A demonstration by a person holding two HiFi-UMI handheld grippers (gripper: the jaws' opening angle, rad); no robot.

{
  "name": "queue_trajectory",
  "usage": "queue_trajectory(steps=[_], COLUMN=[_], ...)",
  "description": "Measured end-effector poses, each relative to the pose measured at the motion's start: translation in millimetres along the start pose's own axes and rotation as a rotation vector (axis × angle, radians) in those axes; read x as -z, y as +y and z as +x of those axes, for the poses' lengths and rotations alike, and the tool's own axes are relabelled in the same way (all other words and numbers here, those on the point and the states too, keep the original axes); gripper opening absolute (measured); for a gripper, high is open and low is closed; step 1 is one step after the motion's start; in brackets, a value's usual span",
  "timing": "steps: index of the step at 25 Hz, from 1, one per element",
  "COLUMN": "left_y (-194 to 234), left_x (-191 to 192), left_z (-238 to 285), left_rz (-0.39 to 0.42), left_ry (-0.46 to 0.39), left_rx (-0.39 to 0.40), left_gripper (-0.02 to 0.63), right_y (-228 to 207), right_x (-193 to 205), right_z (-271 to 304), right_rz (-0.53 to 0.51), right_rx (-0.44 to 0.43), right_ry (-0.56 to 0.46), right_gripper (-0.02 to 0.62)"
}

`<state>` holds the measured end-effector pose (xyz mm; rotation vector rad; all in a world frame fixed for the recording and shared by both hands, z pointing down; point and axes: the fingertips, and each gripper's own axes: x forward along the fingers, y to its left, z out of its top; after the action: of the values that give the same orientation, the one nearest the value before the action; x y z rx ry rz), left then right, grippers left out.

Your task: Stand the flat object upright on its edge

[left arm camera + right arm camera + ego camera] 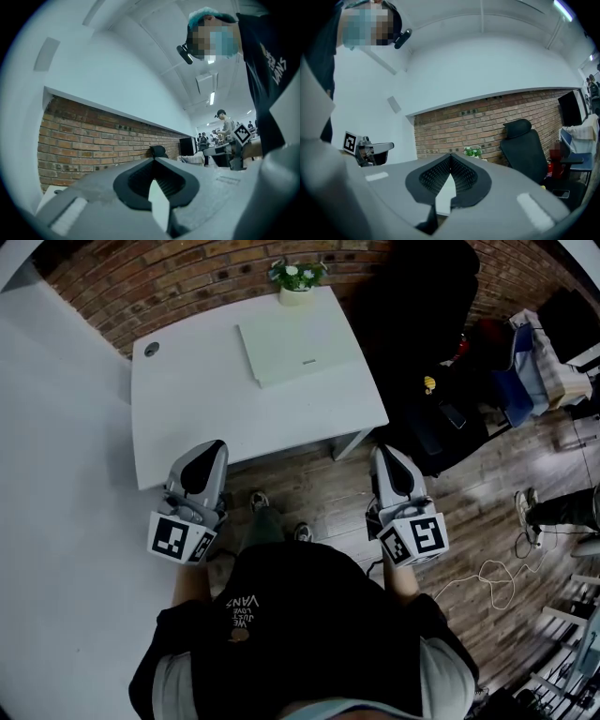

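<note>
Both tools are shut with nothing between the jaws. The left hand-held gripper (212, 450) and the right hand-held gripper (384, 456) hang at the near edge of the table (187, 418), in the lower half of the head view. The flat object (298, 351) lies flat at upper centre, on the table's far half, well apart from both.

**Likely trouble**
- Closed jaws can only shove the thin slab, not pinch it, so they would need to open first.
- A push from the near side could slide it into the plant (298, 279), which stands just beyond its far edge.
- The table looks smooth, so the lower edge may skid while the other is raised.
- Once up, so thin a footing could let it topple.
- Its right corner sits near the table's right edge, so a fall that way may carry it off toward the chair (422, 315).

**Room to move**
- The left and near parts of the table are bare but for a grommet (152, 349) at upper left.
- That side seems the safer one for working and for any fall.
- The right and far sides are tight.
</note>
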<state>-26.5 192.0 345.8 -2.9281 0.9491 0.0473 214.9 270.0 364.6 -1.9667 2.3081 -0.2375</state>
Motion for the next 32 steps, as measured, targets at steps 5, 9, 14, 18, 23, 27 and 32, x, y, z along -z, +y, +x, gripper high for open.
queue_trajectory(steps=[5,9,14,18,23,27,32], left_y=[14,34,68,96,129,152,179], left_x=[3,5,9,11,13,16,21], left_z=[16,30,49,66,88,102,117], left_rz=[-0.002,-0.007,0.002,0.010,0.021,0.028,0.040], left_ry=[-0.005,0.003,0.016,0.024,0.032,0.041,0.051], left_rx=[0.010,0.026,0.060,0.102,0.159,0.207,0.265], left_gripper=[0.000,0.000,0.000,0.000,0.000,0.000,0.000], right_y=[-4,-5,-3,-1,2,5,8], right_x=[3,3,8,10,14,18,26], right_z=[18,38,68,92,121,142,161], right_rz=[0.011,0.022,0.039,0.045,0.065,0.082,0.096], right_rx=[-0.001,0.012,0.049,0.088,0.143,0.191,0.255], right_ry=[0.006,0.011,0.017,0.016,0.000,-0.006,0.004], right_gripper=[-0.002,-0.002,-0.002,-0.002,-0.002,-0.002,-0.002])
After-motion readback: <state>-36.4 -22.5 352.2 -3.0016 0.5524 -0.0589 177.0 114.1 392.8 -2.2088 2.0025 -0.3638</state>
